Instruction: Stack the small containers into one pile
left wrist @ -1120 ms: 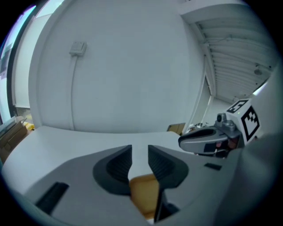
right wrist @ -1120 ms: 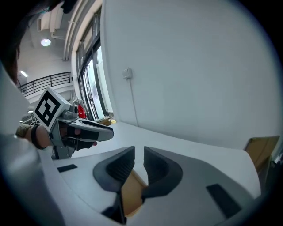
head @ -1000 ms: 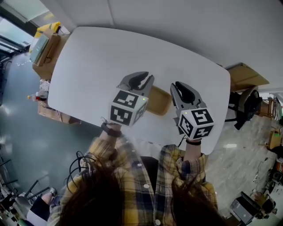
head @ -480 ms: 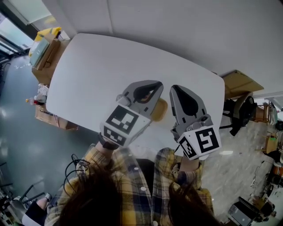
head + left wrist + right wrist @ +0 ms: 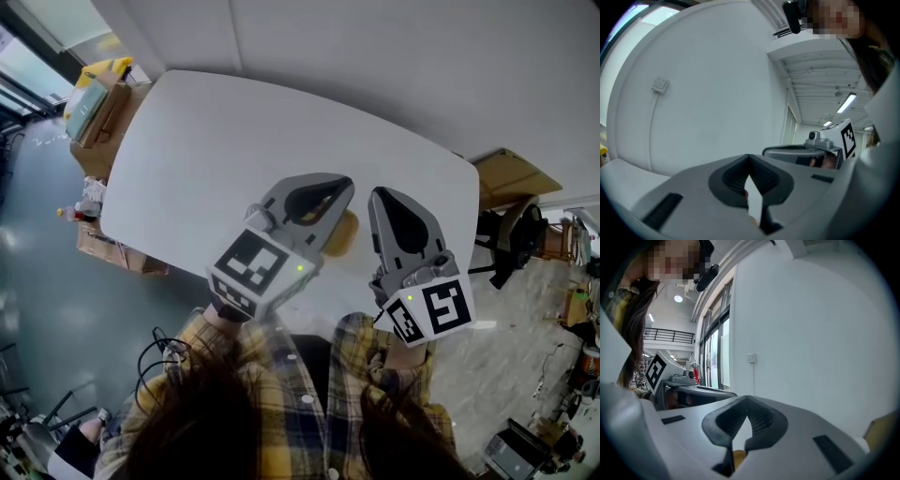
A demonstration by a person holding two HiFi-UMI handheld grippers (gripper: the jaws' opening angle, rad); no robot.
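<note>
Grey left gripper [image 5: 749,161], ribbed pads [image 5: 733,178] pinched, overlaps rounded tan container [image 5: 343,232].

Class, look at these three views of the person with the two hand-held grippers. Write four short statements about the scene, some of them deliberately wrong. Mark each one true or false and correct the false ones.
1. A tan container lies on the white table. True.
2. The left hand-held gripper is gripping that container. False: its jaws are shut with nothing between them.
3. The right hand-held gripper has its jaws closed. True.
4. The person wears a plain red shirt. False: the shirt is yellow plaid.
</note>
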